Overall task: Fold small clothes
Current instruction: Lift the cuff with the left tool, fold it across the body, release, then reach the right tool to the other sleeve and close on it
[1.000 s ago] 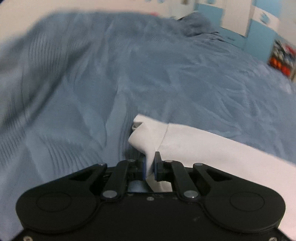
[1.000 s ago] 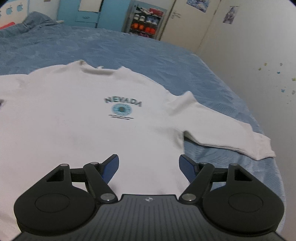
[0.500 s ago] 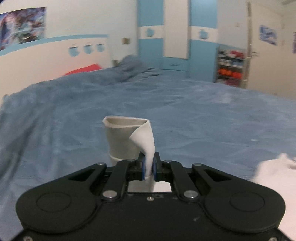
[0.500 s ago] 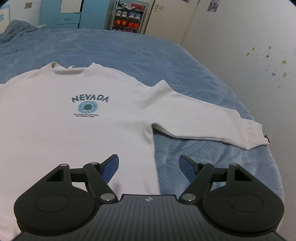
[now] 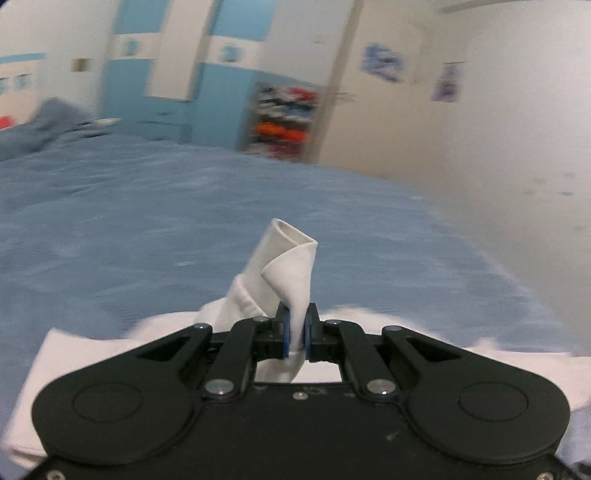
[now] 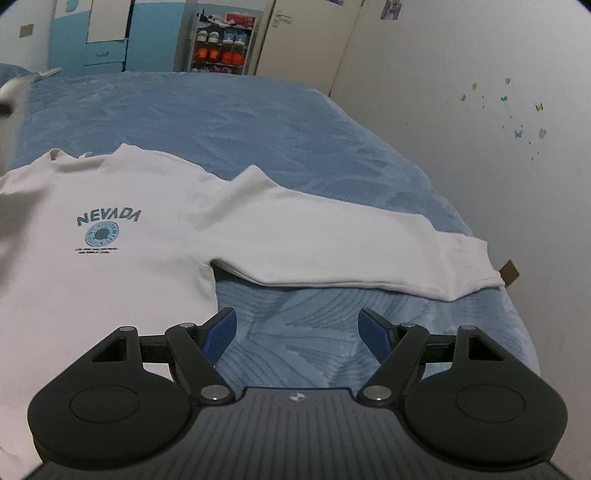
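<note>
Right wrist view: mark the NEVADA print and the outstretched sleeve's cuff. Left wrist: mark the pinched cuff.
NEVADA print (image 6: 109, 218), right wrist view, middle of the lettering.
Outstretched sleeve cuff (image 6: 469, 266), right wrist view, cuff band near the bed edge.
Pinched cuff (image 5: 291, 258), left wrist view, fabric above the shut left tool.

A blue bedspread (image 6: 258, 122) fills the room before a blue-and-white wardrobe (image 6: 107, 33) and shoe shelf (image 6: 221, 44).

A home bedroom: blue-quilted bed (image 6: 258, 122), blue-and-white wardrobe (image 6: 107, 33), shoe shelf (image 6: 221, 44), butterfly wall stickers (image 6: 517, 110).
</note>
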`<state>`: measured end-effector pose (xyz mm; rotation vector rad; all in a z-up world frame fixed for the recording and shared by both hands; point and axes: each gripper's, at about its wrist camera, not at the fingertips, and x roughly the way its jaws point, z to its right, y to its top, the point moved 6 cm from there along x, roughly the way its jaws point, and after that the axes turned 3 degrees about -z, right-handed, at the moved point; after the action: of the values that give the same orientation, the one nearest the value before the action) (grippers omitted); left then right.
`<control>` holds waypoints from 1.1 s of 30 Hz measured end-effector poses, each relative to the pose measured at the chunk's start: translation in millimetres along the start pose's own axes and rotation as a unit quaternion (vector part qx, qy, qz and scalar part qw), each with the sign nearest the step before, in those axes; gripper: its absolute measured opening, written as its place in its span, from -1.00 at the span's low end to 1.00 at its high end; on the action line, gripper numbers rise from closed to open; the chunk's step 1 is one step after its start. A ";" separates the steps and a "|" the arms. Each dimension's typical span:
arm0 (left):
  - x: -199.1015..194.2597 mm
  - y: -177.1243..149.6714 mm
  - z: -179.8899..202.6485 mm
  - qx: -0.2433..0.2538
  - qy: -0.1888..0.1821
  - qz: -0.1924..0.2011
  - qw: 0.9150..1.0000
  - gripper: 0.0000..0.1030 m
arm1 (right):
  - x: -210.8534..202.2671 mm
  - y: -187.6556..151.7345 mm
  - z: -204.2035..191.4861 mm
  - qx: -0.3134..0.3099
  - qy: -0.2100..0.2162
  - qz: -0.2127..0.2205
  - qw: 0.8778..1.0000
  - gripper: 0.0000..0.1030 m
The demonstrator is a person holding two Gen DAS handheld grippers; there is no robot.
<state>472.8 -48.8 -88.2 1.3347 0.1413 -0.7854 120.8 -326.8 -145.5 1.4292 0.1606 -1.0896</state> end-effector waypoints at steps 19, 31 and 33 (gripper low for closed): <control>-58.8 -97.6 -118.7 0.077 0.131 -0.117 0.981 -0.03 | 24.4 16.3 -46.8 0.022 0.083 -0.001 0.996 0.71; -54.1 -157.6 -160.4 0.066 0.162 -0.155 0.972 -0.03 | 72.3 73.6 -166.3 -0.002 0.162 0.008 0.987 0.71; -45.2 -152.4 -166.5 0.057 0.159 -0.153 0.974 -0.02 | 85.2 80.9 -177.0 0.007 0.173 0.005 0.985 0.71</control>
<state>406.5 117.4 -233.2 1.5649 0.5738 -0.8403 310.4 -239.3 -184.6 1.6222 0.3948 -0.8276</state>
